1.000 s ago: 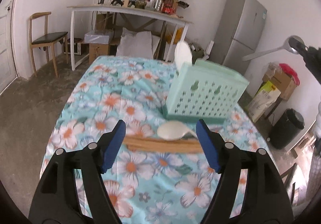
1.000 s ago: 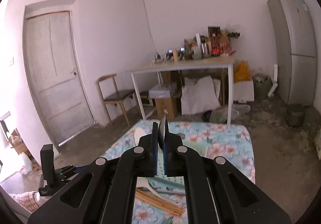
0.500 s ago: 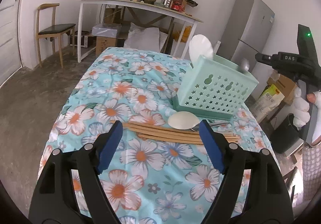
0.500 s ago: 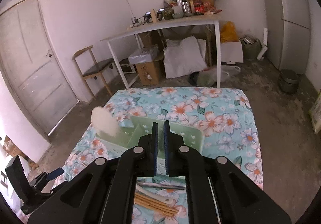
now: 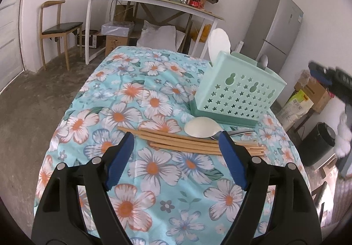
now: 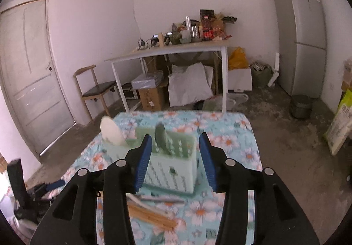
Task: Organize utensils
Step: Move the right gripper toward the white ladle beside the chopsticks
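A mint green utensil caddy (image 5: 237,100) stands on the flowered tablecloth (image 5: 123,100). A white spoon (image 5: 219,44) and a metal spoon (image 5: 263,61) stand upright in it. In front of it lie several wooden chopsticks (image 5: 187,141), a second white spoon (image 5: 201,129) and a metal utensil (image 5: 239,133). My left gripper (image 5: 176,138) is open just short of the chopsticks, holding nothing. My right gripper (image 6: 175,137) hovers over the caddy (image 6: 171,170) with its jaws opening. The metal spoon (image 6: 161,138) stands between them, free of the pads.
The blurred right gripper and a gloved hand (image 5: 343,135) show at the right edge. Beyond the table are a wooden chair (image 5: 59,27), a cluttered white table (image 5: 154,1), a grey fridge (image 5: 277,27), a black bin (image 5: 316,144) and cardboard boxes.
My right gripper came down over the caddy with the metal spoon and parted its jaws. The spoon now stands in the caddy. The left gripper stayed open near the chopsticks.
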Tool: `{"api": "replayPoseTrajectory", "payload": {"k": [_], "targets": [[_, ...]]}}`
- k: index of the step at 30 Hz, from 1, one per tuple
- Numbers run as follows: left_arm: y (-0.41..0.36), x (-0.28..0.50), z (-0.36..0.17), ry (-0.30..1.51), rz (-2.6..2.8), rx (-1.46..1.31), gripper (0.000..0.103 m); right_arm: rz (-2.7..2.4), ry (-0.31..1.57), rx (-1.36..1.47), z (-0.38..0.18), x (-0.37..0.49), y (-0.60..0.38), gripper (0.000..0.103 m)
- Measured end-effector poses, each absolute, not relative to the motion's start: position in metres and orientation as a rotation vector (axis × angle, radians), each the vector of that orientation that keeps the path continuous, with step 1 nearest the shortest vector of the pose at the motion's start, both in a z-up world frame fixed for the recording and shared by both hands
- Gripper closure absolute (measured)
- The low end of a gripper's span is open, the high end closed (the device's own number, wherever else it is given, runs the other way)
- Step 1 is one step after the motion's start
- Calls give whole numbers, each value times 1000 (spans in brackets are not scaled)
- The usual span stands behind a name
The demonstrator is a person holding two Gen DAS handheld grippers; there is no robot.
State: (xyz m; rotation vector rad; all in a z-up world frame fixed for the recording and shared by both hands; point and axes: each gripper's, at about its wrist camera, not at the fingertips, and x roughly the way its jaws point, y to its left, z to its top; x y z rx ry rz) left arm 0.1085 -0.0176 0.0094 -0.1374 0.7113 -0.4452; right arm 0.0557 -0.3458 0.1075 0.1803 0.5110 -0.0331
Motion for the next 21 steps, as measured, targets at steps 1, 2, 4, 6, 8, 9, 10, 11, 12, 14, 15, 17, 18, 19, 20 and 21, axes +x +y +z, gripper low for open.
{"api": "replayPoseTrajectory", "payload": {"k": [1, 2, 4, 6, 8, 9, 10, 11, 12, 14, 15, 17, 18, 19, 20, 21], "targets": [[-19, 109, 9, 716, -446, -136, 28, -31, 526, 187, 101, 53, -346, 59], [-21, 110, 8, 719, -446, -133, 28, -24, 553, 197, 91, 51, -345, 59], [-25, 111, 7, 727, -446, -124, 28, -14, 601, 209, 73, 48, -342, 59], [-30, 112, 6, 737, -447, -116, 28, 4, 647, 220, 55, 48, -337, 59], [-32, 111, 5, 741, -444, -105, 28, 16, 688, 213, 37, 46, -328, 59], [-35, 111, 5, 743, -439, -97, 28, 22, 701, 202, 31, 44, -323, 59], [-36, 111, 5, 745, -435, -92, 28, 27, 706, 196, 30, 45, -320, 59], [-37, 112, 4, 748, -427, -87, 28, 31, 709, 188, 27, 44, -316, 59], [-37, 112, 3, 751, -419, -83, 28, 34, 711, 180, 25, 44, -314, 59], [-38, 114, 2, 763, -402, -81, 28, 32, 714, 150, 20, 41, -311, 56], [-38, 115, 1, 768, -396, -80, 28, 28, 715, 130, 18, 40, -309, 52], [-38, 117, -2, 783, -372, -76, 28, 28, 720, 103, 14, 37, -305, 51], [-38, 119, -3, 790, -356, -71, 28, 29, 723, 97, 14, 38, -304, 50], [-37, 121, -6, 801, -335, -65, 28, 32, 730, 86, 11, 39, -301, 48], [-36, 122, -8, 809, -323, -65, 28, 35, 737, 76, 10, 40, -298, 47], [-34, 124, -11, 820, -309, -69, 28, 36, 744, 64, 7, 40, -295, 45]]}}
